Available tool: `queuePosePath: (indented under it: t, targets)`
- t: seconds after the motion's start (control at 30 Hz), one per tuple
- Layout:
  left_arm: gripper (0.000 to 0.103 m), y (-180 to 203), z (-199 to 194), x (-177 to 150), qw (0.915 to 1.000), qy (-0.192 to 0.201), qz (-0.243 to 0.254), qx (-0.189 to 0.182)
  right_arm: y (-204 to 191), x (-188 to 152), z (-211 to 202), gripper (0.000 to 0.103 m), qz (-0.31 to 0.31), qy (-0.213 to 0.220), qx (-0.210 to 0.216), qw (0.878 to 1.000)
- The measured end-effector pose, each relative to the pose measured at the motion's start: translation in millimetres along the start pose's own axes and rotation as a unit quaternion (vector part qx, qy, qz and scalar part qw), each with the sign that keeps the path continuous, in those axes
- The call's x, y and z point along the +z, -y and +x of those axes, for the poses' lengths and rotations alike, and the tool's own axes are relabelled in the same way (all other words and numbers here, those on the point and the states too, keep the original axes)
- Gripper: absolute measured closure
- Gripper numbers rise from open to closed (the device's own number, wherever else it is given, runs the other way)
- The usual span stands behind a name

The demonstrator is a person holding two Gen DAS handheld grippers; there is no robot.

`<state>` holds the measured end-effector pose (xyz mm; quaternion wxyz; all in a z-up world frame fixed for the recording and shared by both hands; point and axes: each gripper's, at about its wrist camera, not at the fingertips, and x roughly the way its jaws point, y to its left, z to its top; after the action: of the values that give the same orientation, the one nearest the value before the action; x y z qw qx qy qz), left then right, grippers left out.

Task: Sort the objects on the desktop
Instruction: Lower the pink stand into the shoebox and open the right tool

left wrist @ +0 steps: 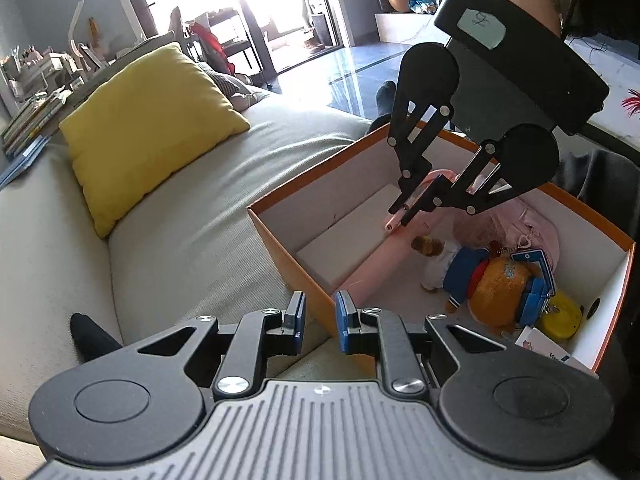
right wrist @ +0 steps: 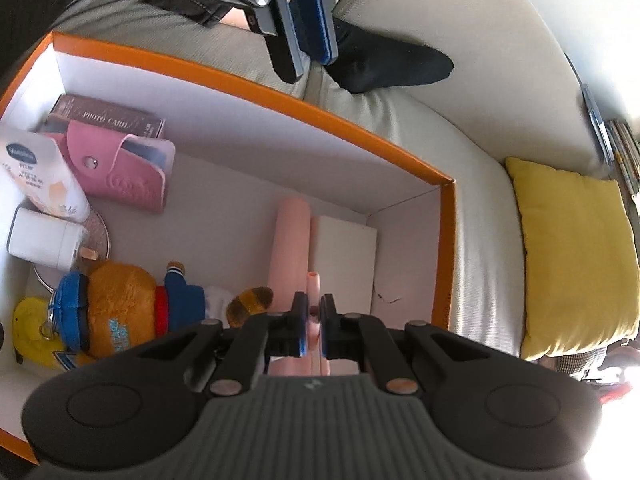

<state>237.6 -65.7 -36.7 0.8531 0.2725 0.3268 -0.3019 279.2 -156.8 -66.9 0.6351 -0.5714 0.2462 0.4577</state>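
Box: orange-rimmed box point(right wrist: 256, 88) with white inner walls sits on the pale sofa point(left wrist: 192, 208); no worktop is in sight.
Right tongs point(right wrist: 314, 312): pressed shut on a slim pink pen-like stick point(right wrist: 313, 286), whose open tip pokes out ahead of the pads; the tongs hang over the inside of the box, near its corner.
Left tongs point(left wrist: 320, 314): jaws a narrow gap apart, nothing between them; they hover just outside the box's near wall, above the sofa.
Already in the box: pink tube point(right wrist: 290, 240) lying beside a flat white block point(right wrist: 344, 256); orange plush toy in blue clothes point(right wrist: 120, 304); yellow duck-like toy point(right wrist: 30, 332); pink card wallet point(right wrist: 128, 168) on a dark "Photo Card" case point(right wrist: 104, 118); white squeeze tube point(right wrist: 44, 172); small white container point(right wrist: 44, 244) on a round metal lid or mirror point(right wrist: 100, 232).
Done so far: most of the sorting looks finished, judging by how full the box is.
Left to do: the stick is not yet released; it seems headed for the spot by the pink tube.
Loose items outside: none visible on the sofa near the box, only a yellow cushion point(left wrist: 152, 128); whether more wait out of view cannot be told.
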Motion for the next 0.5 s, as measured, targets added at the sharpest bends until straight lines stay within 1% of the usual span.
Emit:
queuePosePath:
  t: [0.17,0.27,0.37,0.5]
  targets:
    - [0.083,3,-4,-7,1.0,-0.002,0.0,-0.004,-16,-2,0,0.096,-0.029,0.003,-0.029,0.999]
    - [0.083,6,-4,-9,1.0,-0.006,0.005,-0.004,-21,-1,2,0.096,-0.05,-0.003,-0.037,0.998]
    - [0.083,9,-7,-11,0.9999,-0.006,0.009,-0.004,-30,-1,3,0.096,-0.092,-0.015,-0.046,0.995]
    - [0.083,11,-10,-14,0.9998,-0.008,0.015,-0.005,-39,-2,5,0.097,-0.13,-0.014,-0.088,0.987]
